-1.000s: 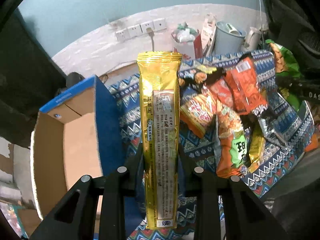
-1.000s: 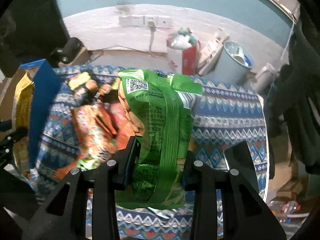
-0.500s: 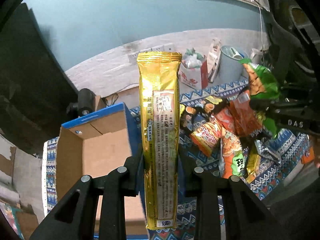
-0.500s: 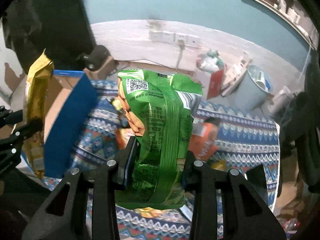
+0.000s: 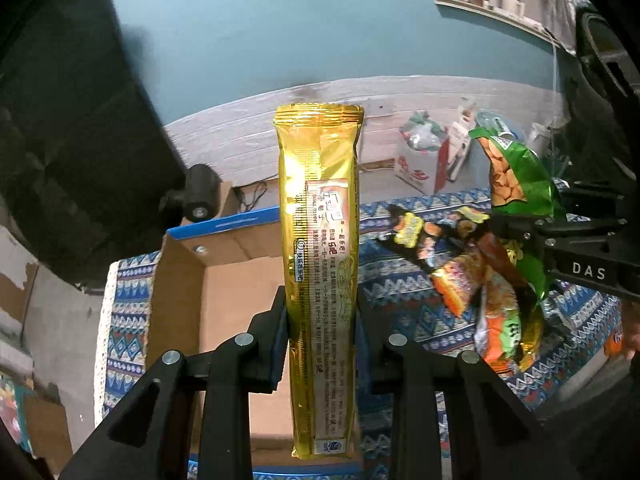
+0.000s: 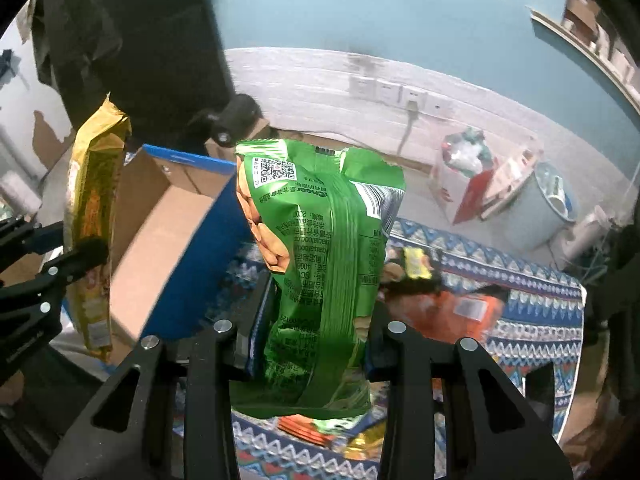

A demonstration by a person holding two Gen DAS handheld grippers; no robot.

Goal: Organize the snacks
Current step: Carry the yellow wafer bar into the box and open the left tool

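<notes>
My left gripper (image 5: pixel 320 312) is shut on a long gold snack packet (image 5: pixel 320 240) and holds it upright over the open cardboard box (image 5: pixel 240 280) with blue outer walls. My right gripper (image 6: pixel 320 312) is shut on a green nut bag (image 6: pixel 320 272), held above the patterned cloth just right of the box (image 6: pixel 160 248). The gold packet (image 6: pixel 94 208) and left gripper (image 6: pixel 60 268) show at the left of the right wrist view. The green bag (image 5: pixel 516 184) and right gripper (image 5: pixel 520 228) show at the right of the left wrist view.
Several loose snack packets (image 5: pixel 472 280) lie in a pile on the blue patterned cloth (image 5: pixel 400 292), right of the box. A red-and-white bag (image 6: pixel 464 180), a pale bucket (image 6: pixel 540 208) and wall sockets (image 6: pixel 392 92) stand behind. A black object (image 5: pixel 200 196) sits behind the box.
Both grippers have risen and swung left with their packets. The box's inside has come under the gold packet, and the green bag has come close to the box's blue wall.
</notes>
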